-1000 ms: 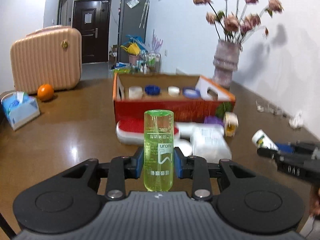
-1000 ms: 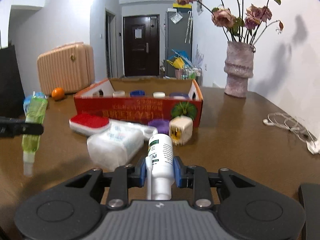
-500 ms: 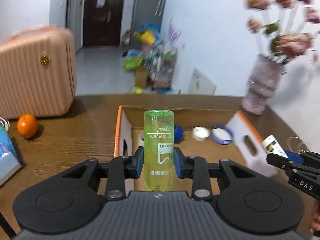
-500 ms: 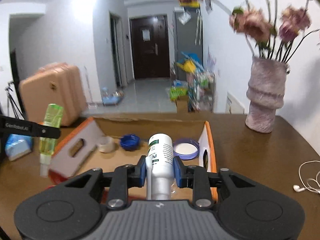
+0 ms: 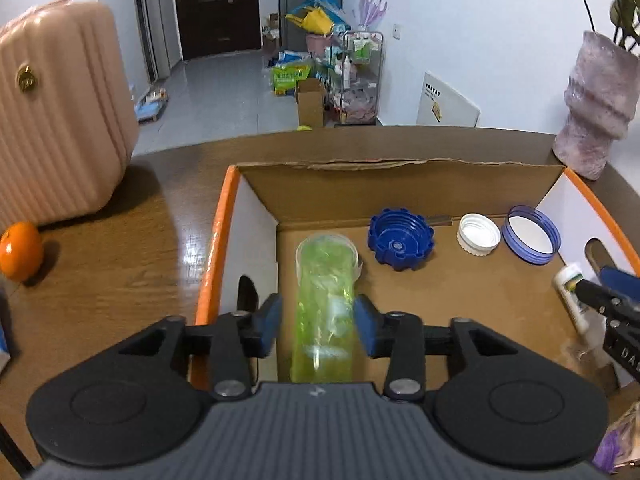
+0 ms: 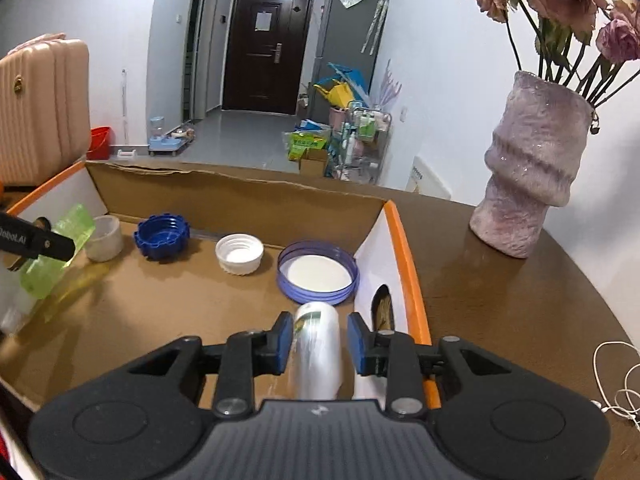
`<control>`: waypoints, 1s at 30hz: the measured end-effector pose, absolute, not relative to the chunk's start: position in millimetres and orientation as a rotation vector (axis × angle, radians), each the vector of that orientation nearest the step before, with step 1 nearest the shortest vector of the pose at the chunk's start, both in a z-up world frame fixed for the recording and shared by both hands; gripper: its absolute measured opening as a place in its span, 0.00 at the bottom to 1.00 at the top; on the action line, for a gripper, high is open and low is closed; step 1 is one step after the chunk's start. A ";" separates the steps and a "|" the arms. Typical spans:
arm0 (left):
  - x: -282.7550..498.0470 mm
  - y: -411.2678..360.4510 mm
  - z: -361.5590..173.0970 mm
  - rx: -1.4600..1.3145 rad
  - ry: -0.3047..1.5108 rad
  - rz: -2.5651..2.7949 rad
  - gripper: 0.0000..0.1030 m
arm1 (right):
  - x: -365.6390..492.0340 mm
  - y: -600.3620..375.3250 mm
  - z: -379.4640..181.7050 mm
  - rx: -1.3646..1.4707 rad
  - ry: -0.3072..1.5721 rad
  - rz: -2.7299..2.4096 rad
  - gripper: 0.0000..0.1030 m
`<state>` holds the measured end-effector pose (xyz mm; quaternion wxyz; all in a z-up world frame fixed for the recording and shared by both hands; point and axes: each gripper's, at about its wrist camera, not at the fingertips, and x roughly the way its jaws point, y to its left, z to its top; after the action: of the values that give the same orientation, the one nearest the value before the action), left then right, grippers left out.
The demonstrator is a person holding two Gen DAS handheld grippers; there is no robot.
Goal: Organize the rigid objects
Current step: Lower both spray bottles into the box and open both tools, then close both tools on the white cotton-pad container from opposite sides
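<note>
Tongs, left: the left gripper (image 5: pixel 318 320) has just been opening; its blue pads stand spread, with a gap on each side of the green bottle (image 5: pixel 325 300), so nothing is pinched.
Tongs, right: the right gripper (image 6: pixel 320 342) has also just been opening; the white bottle (image 6: pixel 319 354) sits between its pads but clear of both.
Place of the goods: both bottles are over the floor of the cardboard box (image 5: pixel 216 248), the green one near the nine o'clock wall and the white one near the three o'clock wall.
Risk, green bottle: loose and blurred, it probably drops; it may tip toward one o'clock, strike the blue cap (image 5: pixel 401 239) or knock the small white cup (image 6: pixel 105 238) beyond it.
Risk, white bottle: round and smooth, it likely rolls toward twelve o'clock onto the purple lid (image 6: pixel 317 272) or bumps the white cap (image 6: pixel 239 253).
Risk, box wall: the right pad hangs just beside the orange-edged wall, and a careless withdrawal could catch it.
Hidden, bottle ends: each gripper's body covers the lower end of its bottle, so I cannot tell whether either touches the box floor.
Hard to read: motion smear wipes out both labels.
Cut off: the near wall of the box lies under the grippers in both views.
</note>
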<state>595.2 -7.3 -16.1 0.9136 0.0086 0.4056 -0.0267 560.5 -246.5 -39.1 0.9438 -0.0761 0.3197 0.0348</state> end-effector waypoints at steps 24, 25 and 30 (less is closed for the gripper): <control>460.3 19.0 68.4 -0.035 0.612 -0.089 0.84 | 414.9 -285.8 63.8 -0.004 0.420 0.141 0.64; 445.0 19.0 71.3 -0.029 0.591 -0.092 0.86 | 401.3 -285.1 65.3 0.001 0.408 0.151 0.66; 358.0 12.4 72.7 -0.001 0.463 -0.077 0.91 | 328.8 -275.9 59.2 0.022 0.361 0.212 0.72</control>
<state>358.0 12.4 72.7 0.9725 -0.0006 0.2296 -0.0381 328.8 -275.9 59.2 0.9781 0.0111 0.1793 0.1051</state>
